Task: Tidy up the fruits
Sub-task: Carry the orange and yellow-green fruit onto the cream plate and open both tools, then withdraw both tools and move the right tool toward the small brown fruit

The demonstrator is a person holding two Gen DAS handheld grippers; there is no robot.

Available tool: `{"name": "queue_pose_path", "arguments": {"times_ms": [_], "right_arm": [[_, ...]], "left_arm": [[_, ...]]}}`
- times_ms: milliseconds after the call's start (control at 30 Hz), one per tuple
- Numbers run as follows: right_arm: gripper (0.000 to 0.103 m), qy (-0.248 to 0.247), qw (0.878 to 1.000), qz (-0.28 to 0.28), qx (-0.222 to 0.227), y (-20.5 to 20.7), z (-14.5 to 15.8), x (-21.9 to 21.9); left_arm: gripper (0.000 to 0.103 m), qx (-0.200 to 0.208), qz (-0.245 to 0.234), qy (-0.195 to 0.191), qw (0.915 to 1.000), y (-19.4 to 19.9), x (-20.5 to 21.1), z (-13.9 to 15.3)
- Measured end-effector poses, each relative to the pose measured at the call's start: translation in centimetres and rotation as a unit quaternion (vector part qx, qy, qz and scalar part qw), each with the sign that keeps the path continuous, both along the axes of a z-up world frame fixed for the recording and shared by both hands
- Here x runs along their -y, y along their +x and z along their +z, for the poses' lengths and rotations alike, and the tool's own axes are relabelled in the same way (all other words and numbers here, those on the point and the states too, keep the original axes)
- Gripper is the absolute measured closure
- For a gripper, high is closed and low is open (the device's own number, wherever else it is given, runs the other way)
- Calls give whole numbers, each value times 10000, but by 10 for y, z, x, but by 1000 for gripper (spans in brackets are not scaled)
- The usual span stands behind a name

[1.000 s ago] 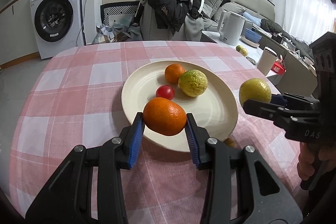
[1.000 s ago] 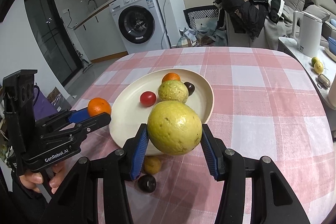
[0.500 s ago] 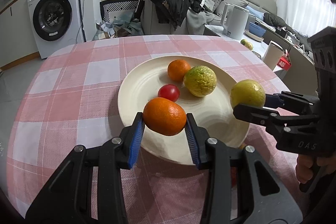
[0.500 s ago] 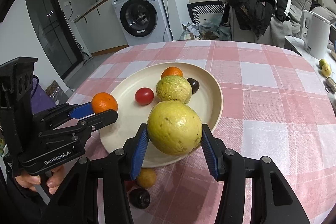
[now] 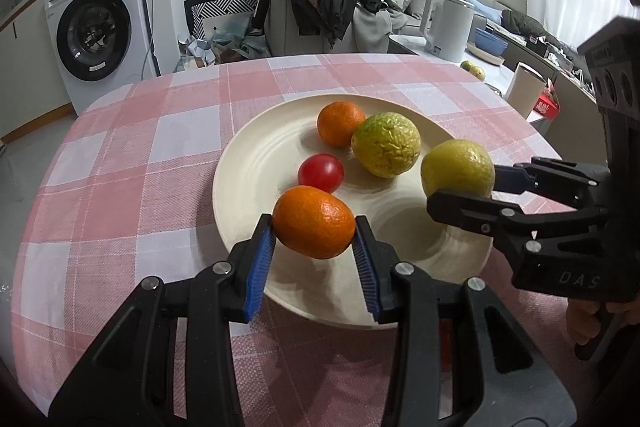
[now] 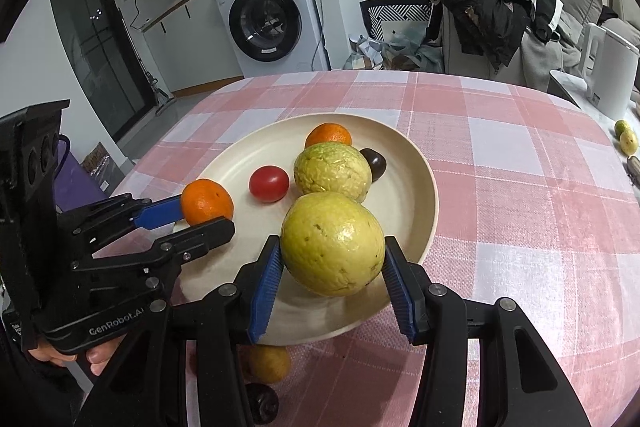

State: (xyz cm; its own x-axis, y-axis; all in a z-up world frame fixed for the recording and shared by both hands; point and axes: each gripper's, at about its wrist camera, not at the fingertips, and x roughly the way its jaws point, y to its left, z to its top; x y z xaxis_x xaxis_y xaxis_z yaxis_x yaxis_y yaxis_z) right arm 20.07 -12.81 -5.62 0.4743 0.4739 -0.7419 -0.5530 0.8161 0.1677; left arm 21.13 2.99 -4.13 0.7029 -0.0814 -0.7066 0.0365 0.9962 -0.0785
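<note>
two black handheld grippers with blue ribbed pads hang above a round cream plate on a pink-and-white checked tablecloth, each carrying fruit for the dish. the left gripper is clenched on a small glossy orange mandarin, pads pressing its two sides, the fruit poised over the near rim of the plate just ahead of the fingertips. the right gripper is clamped likewise on a large pale yellow-green round citrus, held above the plate's near edge.

beyond the left tool's fingers, in the dish, lie a small red tomato, a second orange mandarin and a wrinkled yellow-green citrus; from the right wrist view a dark plum-coloured fruit sits behind that citrus. below the right gripper, off the plate on the cloth, wait a small yellow fruit and a dark round fruit, so the sorting looks partly done.

the step in hand appears to be setting both fruits down. done well, each tool would sink until its fruit rests on bare plate before the pads let go, since round fruit dropped from height may roll off the shallow rim. the open patch ahead of both tools, short of the tomato, seems the safest landing, and the two grippers, close beside each other, would do best to release without knocking together.
</note>
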Motion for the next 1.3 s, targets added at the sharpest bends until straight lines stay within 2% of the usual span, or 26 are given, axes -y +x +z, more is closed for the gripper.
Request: {"name": "queue_pose_path", "arguments": {"times_ms": [200, 433, 667, 733, 767, 800, 833, 967, 1000, 1033, 1167, 1300], "right_arm": [[52, -155, 9998, 8, 90, 2, -3, -5], [51, -400, 9981, -189, 428, 1, 4, 0], [36, -452, 9963, -537, 486, 3, 9, 15], [29, -421, 9959, -632, 502, 1, 11, 21], [22, -390, 9958, -662, 492, 0, 13, 24], [16, -363, 9959, -669, 487, -2, 14, 26], [14, -324, 9959, -688, 487, -4, 15, 30], [0, -226, 9960, -746, 427, -12, 21, 41], [0, -193, 9962, -737, 414, -15, 22, 43], [0, -172, 9964, -727, 408, -18, 23, 45], [0, -78, 9971, -647, 386, -31, 26, 51], [0, -125, 9972, -563, 469, -47, 28, 53]], "left_arm": [[67, -123, -12, -67, 9999, 6, -3, -5], [67, -85, 51, 16, 9999, 6, -4, -4], [66, -48, 185, -5, 9998, -1, -11, 3], [66, -21, 224, -27, 9997, -5, -13, 7], [65, -3, 227, -53, 9997, -8, -14, 9], [59, 10, 228, -74, 9997, -11, -14, 12], [49, 21, 235, -84, 9997, -13, -15, 14], [30, 249, 297, -42, 9992, -34, -15, 27], [24, 275, 303, -38, 9992, -39, -15, 30], [21, 309, 306, -47, 9990, -44, -14, 33], [20, 421, 303, -116, 9986, -64, -12, 43], [8, 477, 397, -116, 9980, -83, -9, 50]]}}
